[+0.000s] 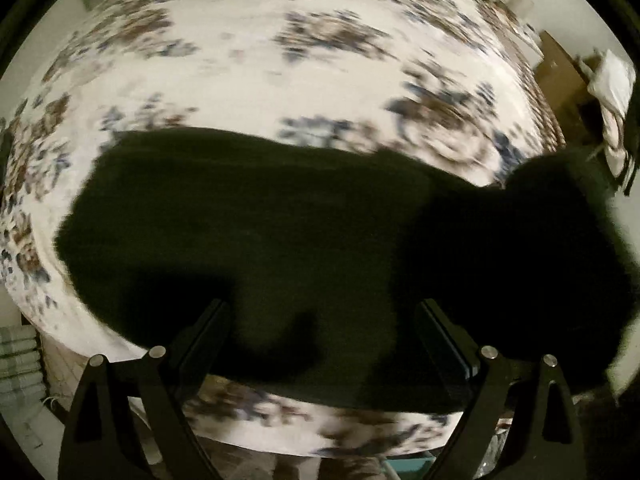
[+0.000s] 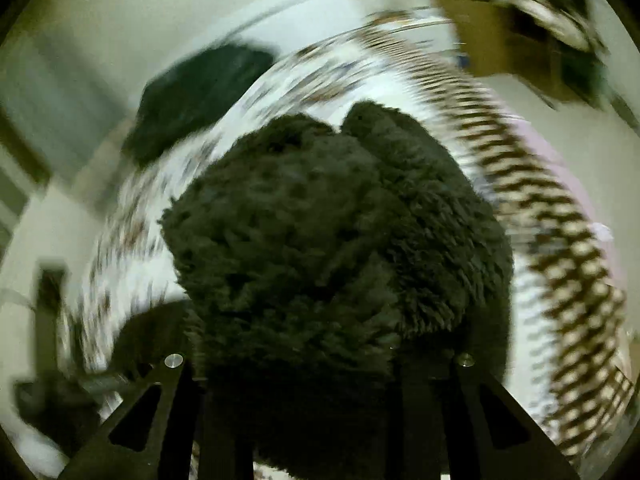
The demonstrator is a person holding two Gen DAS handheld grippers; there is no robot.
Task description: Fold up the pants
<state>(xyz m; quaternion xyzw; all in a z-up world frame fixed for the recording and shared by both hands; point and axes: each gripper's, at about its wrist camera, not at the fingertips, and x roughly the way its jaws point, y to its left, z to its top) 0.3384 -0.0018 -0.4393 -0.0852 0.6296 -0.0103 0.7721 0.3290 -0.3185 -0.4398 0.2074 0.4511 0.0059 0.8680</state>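
Pants (image 1: 248, 232) — solid dark, near-black with a green cast; in the right wrist view the pants (image 2: 328, 240) show a fuzzy, shaggy pile. Bedspread (image 1: 248, 88) white with scattered brown and blue floral clusters; its edge band (image 2: 552, 220) carries a brown-and-cream chevron-like stripe. Both grippers' frames black with silver pins — left gripper (image 1: 320, 320), right gripper (image 2: 320, 380). Box (image 2: 492, 32) brown. Walls pale, off-white.

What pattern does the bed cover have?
White bed cover with brown and blue flower clusters; clearest in the left wrist view.
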